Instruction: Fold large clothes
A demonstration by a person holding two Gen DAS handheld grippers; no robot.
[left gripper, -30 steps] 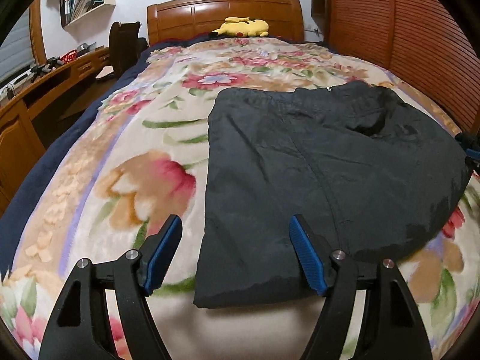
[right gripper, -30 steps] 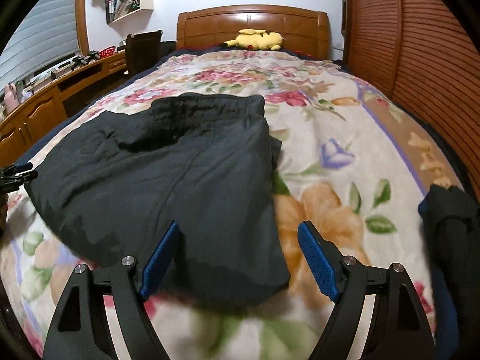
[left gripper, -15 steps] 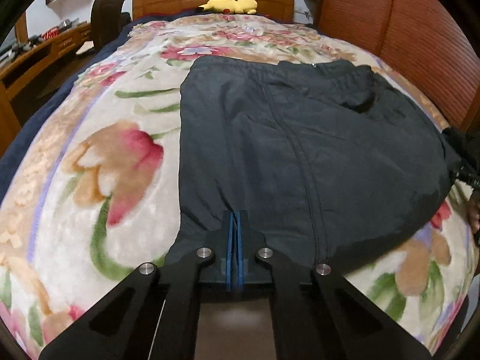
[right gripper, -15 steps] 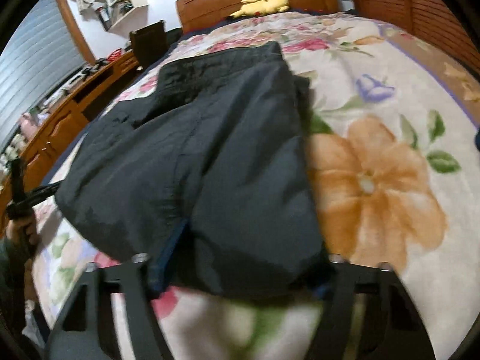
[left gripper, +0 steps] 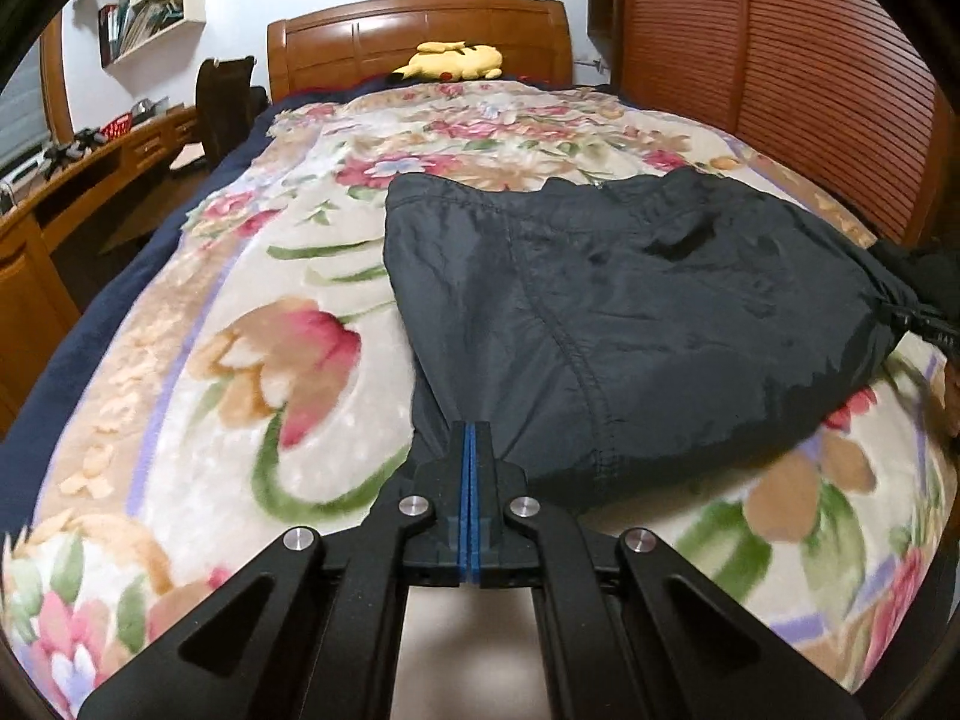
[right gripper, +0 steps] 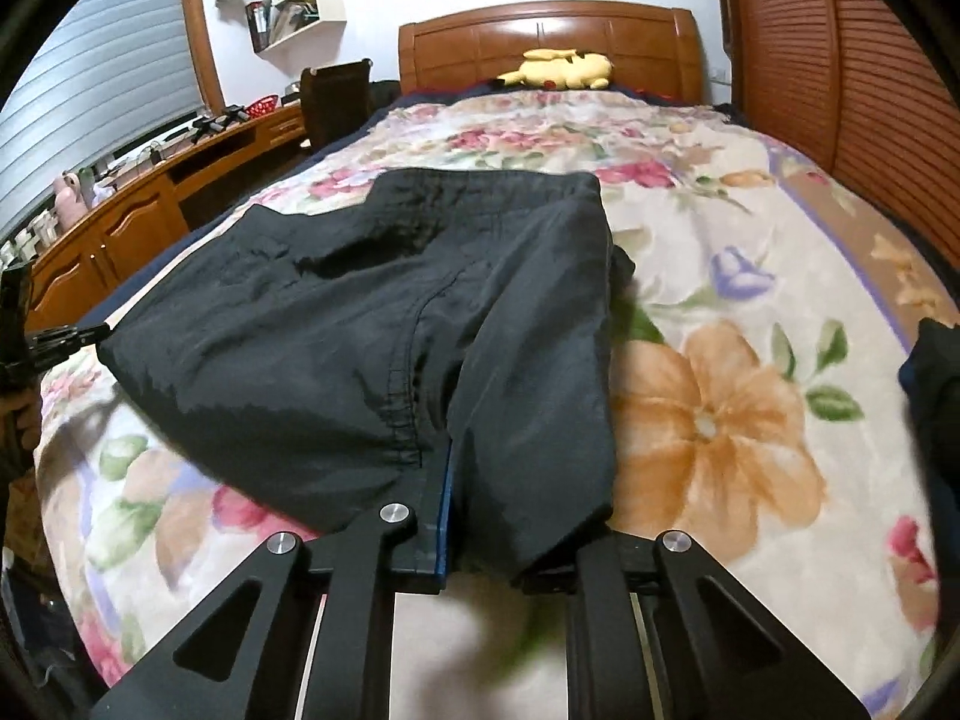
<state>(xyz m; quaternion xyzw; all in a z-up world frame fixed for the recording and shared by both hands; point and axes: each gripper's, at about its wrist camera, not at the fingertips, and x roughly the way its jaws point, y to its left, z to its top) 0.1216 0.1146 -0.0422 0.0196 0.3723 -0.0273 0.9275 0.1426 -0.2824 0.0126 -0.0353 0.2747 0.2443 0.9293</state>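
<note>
A black garment (left gripper: 630, 312), folded, lies on a floral blanket (left gripper: 270, 372) on the bed. My left gripper (left gripper: 471, 438) is shut on the garment's near left corner, blue pads pressed together. In the right wrist view the same garment (right gripper: 372, 324) spreads ahead. My right gripper (right gripper: 474, 480) is shut on its near right corner; cloth drapes over and hides the right finger. The near edge is lifted slightly off the blanket. The other gripper shows at each view's edge.
A wooden headboard (left gripper: 420, 36) with a yellow plush toy (left gripper: 453, 60) stands at the far end. A wooden slatted wall (left gripper: 810, 72) runs along the right. A desk (right gripper: 150, 216) and chair stand on the left. Another dark garment (right gripper: 936, 396) lies at the right edge.
Both grippers went from open to shut on the garment's near corners. Both then rose and pulled back a little, lifting the near edge.
</note>
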